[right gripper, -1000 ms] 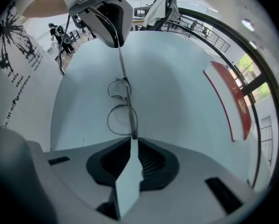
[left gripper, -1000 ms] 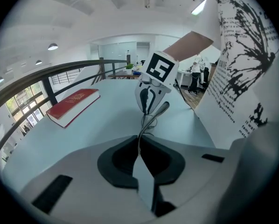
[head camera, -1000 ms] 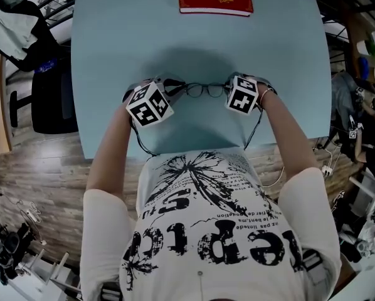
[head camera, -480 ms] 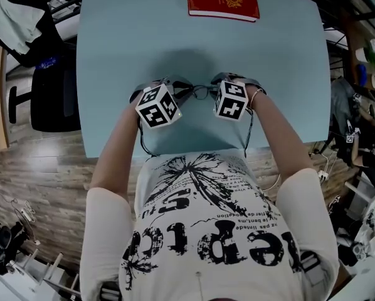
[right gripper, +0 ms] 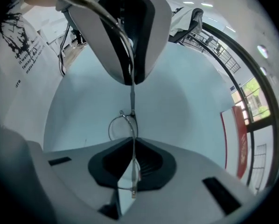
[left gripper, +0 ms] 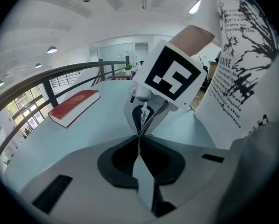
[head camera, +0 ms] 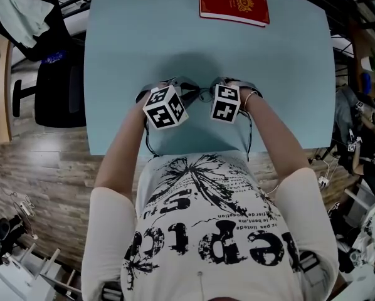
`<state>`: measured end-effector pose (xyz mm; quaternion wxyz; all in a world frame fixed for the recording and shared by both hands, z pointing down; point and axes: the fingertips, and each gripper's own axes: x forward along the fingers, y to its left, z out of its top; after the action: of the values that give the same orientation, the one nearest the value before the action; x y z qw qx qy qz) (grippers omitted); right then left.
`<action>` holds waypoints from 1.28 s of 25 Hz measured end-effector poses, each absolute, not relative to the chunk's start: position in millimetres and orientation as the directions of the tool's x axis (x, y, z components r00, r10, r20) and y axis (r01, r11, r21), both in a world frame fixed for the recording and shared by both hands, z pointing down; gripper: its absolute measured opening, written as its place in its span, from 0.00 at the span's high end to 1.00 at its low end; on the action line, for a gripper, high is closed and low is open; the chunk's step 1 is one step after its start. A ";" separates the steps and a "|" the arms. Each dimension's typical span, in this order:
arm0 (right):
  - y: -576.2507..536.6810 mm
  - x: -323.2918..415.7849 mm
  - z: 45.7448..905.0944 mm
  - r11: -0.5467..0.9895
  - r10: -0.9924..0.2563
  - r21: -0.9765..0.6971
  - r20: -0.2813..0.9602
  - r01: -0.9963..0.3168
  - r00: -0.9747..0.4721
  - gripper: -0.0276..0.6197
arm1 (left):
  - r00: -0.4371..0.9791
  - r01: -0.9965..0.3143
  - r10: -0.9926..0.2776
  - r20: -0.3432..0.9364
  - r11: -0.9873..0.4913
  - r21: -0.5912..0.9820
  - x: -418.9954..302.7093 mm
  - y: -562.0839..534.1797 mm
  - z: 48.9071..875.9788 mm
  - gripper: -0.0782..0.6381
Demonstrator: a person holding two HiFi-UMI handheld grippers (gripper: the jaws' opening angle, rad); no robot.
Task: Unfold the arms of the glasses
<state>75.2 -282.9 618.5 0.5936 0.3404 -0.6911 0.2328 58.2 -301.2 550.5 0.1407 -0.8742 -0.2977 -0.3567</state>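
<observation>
Right tongs (right gripper: 132, 146): moved in from the 3 o'clock side toward the left tongs (left gripper: 139, 138), gap between the two much narrower than a second ago. Jaws just closing again after a wide release, now pinched together on the thin wire of the glasses (right gripper: 122, 127), with one lens ring just beyond the tips. Left tongs: kept in place, pressed shut on the other end of the same frame, seen edge-on in their own view. Glasses: strung between the two pairs of tongs over the near half of the tabletop (head camera: 143, 36), at 6 to 7 o'clock from the book (head camera: 233, 3) at the far edge. Resting or lifted, not clear

Probably a re-grip rather than an unfolding stroke: a fresh hold nearer the lens, with the far end steadied, likely to give purchase for swinging an arm out. Cannot tell from any view whether either arm is already open, so no step counted as done

Writing: on the book's red cover, a gold crest and gold lettering, too small to read. On the shirt (head camera: 212, 231), big black block letters, upside down in the head view, seemingly "epic" among them, plus lines of small print not legible. On the cubes (head camera: 165, 105), black-and-white square codes only, no words. No brand visible on glasses or tongs
</observation>
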 end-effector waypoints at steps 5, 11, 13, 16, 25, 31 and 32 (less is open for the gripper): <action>-284.4 70.7 603.9 0.651 -0.232 0.079 0.968 -0.755 -0.098 0.91 | 0.562 0.616 0.407 0.720 -0.787 -0.035 50.8 -306.9 551.0 0.85; -282.7 72.5 577.5 0.620 -0.320 0.106 0.939 -0.777 -0.127 0.91 | 0.570 0.591 0.368 0.735 -0.805 -0.056 46.1 -314.7 550.5 0.85; -279.8 72.5 568.8 0.605 -0.350 0.111 0.926 -0.788 -0.138 0.91 | 0.578 0.578 0.353 0.736 -0.813 -0.064 46.1 -315.6 548.9 0.85; -272.8 75.3 558.2 0.592 -0.392 0.129 0.909 -0.795 -0.144 0.91 | 0.582 0.567 0.335 0.741 -0.820 -0.074 46.9 -313.8 549.4 0.85; -244.1 102.9 543.4 0.557 -0.430 0.211 0.901 -0.803 -0.062 0.91 | 0.581 0.541 0.282 0.763 -0.835 -0.103 40.9 -319.8 551.3 0.85; -224.4 124.2 547.7 0.500 -0.397 0.189 0.918 -0.845 -0.029 0.91 | 0.594 0.512 0.261 0.761 -0.852 -0.107 39.1 -323.6 552.0 0.85; -223.1 125.7 548.4 0.484 -0.399 0.178 0.916 -0.857 -0.035 0.91 | 0.597 0.510 0.261 0.759 -0.853 -0.108 39.3 -323.4 551.7 0.85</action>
<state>125.7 -223.1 548.4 0.5218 0.4583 -0.6852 0.2194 39.3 -323.4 551.7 0.1589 -0.8793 -0.2192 -0.3918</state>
